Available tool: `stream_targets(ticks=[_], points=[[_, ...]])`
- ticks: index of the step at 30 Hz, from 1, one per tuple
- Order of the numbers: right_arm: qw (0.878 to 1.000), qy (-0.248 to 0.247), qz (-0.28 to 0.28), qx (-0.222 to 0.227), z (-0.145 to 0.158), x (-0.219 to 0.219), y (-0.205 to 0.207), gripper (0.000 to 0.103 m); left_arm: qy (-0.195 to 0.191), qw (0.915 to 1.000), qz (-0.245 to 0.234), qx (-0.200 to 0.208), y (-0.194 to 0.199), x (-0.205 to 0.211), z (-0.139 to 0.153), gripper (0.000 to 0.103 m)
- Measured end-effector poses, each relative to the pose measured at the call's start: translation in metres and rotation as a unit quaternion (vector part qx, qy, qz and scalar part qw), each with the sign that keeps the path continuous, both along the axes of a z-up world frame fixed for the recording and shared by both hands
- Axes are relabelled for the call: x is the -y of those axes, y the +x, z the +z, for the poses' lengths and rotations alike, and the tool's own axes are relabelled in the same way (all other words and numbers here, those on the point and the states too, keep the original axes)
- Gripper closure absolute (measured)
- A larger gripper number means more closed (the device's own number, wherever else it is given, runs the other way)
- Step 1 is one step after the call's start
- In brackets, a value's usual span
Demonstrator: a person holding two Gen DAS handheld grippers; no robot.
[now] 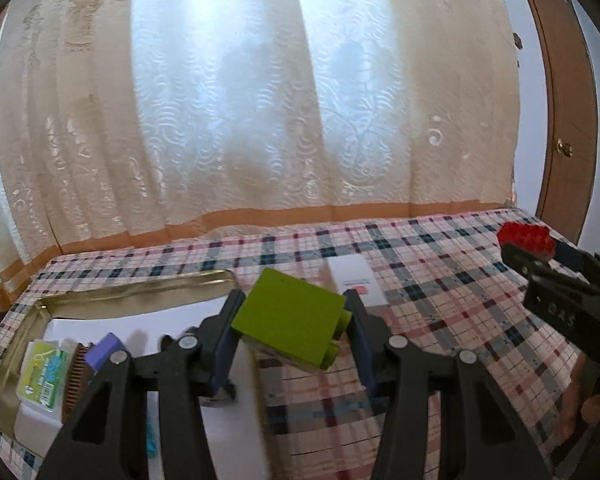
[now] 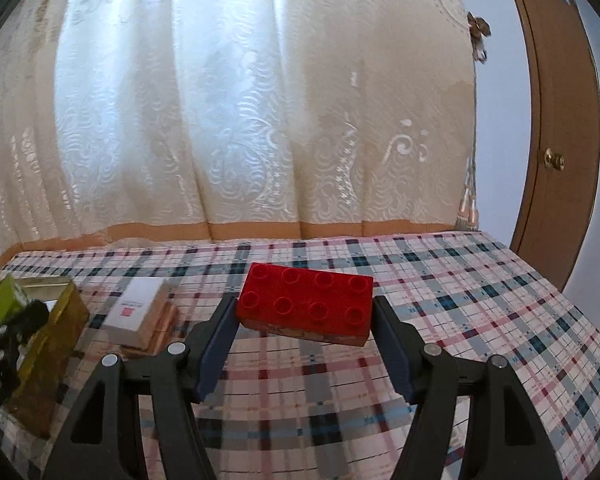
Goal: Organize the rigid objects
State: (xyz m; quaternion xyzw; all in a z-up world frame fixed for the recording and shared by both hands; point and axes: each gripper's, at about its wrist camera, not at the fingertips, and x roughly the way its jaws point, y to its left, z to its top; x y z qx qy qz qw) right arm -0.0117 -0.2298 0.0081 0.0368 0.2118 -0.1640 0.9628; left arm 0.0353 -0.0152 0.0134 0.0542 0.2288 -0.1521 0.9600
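- Left tool (image 1: 292,326): both fingers clamped on a green block (image 1: 288,320), tilted, studs facing lower right; block held in the air over the right edge of the gold tray (image 1: 140,292).
- Right tool (image 2: 304,312): fingers pressed to both ends of a red block (image 2: 306,302), studs up, eight showing; block is lifted off the plaid cloth (image 2: 480,304). In left wrist view the same tool appears at far right w/ the red block at its tip.
- Gold tray, left side of the counter: white liner inside; holds a green-labelled packet (image 1: 44,376), a brown comb-like item (image 1: 74,380) just beside it, a purple block (image 1: 106,352) touching the comb's top end. Small teal item (image 1: 152,444) near the tray's front, partly hidden by the left tool's frame; can't tell what it is.
- White box (image 1: 356,282) w/ red mark lies on the cloth just right of the tray, behind the green block; right wrist view shows it stacked atop a tan, flat item (image 2: 162,326).
- Backdrop: cream patterned curtain (image 1: 260,100) w/ orange band at the hem, hanging along the counter's far edge; wooden door (image 2: 556,120) w/ brass knob at right.
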Motion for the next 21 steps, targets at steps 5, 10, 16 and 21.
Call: stream_targets(ticks=[5, 10, 16, 21], points=[[1.000, -0.010, 0.017, 0.001, 0.001, -0.028, 0.001, 0.034, -0.008, 0.9999, 0.014, 0.003, 0.004, -0.022, 0.002, 0.054], [0.999, -0.014, 0.030, 0.009, 0.005, -0.056, 0.005, 0.034, -0.019, 0.9993, 0.031, 0.006, 0.008, -0.048, 0.003, 0.054], [0.998, -0.026, 0.053, 0.027, 0.015, -0.096, 0.007, 0.034, -0.027, 0.9977, 0.062, 0.010, 0.016, -0.081, 0.004, 0.054], [0.995, -0.029, 0.083, 0.041, 0.021, -0.132, 0.011, 0.034, -0.032, 0.9960, 0.083, 0.005, 0.023, -0.105, 0.003, 0.054]])
